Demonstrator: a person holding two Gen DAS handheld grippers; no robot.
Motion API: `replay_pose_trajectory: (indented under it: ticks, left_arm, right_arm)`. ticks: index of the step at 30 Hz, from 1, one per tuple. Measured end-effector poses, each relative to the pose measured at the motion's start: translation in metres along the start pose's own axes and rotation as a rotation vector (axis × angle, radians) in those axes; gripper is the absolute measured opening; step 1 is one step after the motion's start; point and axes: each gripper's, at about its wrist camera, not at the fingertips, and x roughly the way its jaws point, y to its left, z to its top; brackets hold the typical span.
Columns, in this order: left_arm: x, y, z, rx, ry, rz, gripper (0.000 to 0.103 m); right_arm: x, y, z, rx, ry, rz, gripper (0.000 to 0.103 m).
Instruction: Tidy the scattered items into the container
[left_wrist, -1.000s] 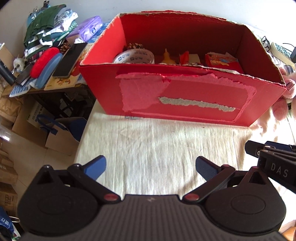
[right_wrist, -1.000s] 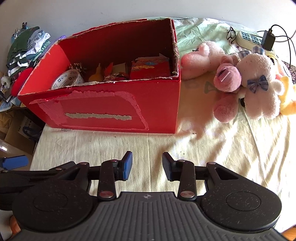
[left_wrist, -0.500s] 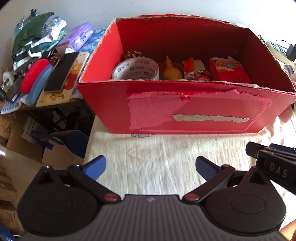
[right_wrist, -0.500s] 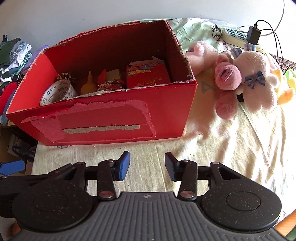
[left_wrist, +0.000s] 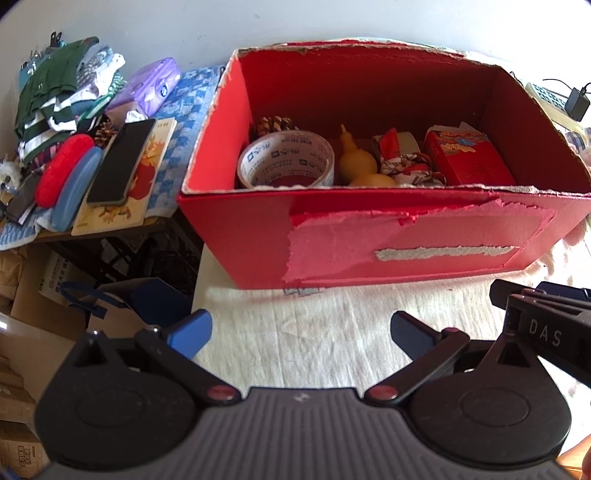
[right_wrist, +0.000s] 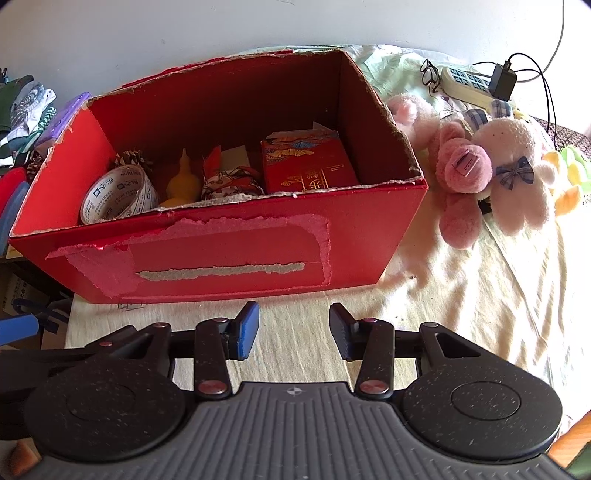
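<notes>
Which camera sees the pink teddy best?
The right wrist view: the pink teddy lies in full sight on the cloth, right of the red box. The left wrist view catches only a pale sliver at its right edge.

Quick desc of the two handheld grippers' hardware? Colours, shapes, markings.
Both match: ribbed dark grey body, two round black discs, black linkage arms with red pivot caps, blue pads on the fingers. Left gripper; right gripper, discs dust-speckled. In the left view, the right one's side reads "DAS" in white. No cables or sleeves visible.
</notes>
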Motion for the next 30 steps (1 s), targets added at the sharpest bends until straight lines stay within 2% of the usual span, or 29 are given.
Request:
replay_pose_trajectory:
  ticks: [12, 18, 30]
  left_arm:
    - [-0.008, -0.001, 0.009, -0.03, -0.008, -0.016, 0.103]
    - [-0.026, -0.002, 0.019, -0.029, -0.044, -0.024, 0.103]
    - [-0.035, -0.003, 0.027, -0.023, -0.052, -0.025, 0.103]
  right_arm:
    - [-0.007, -0.004, 0.009, -0.035, -0.018, 0.003, 0.048]
    - [-0.021, -0.007, 0.015, -0.054, -0.05, 0.017, 0.048]
    - [-0.041, -0.018, 0.024, -0.031, -0.093, 0.045, 0.048]
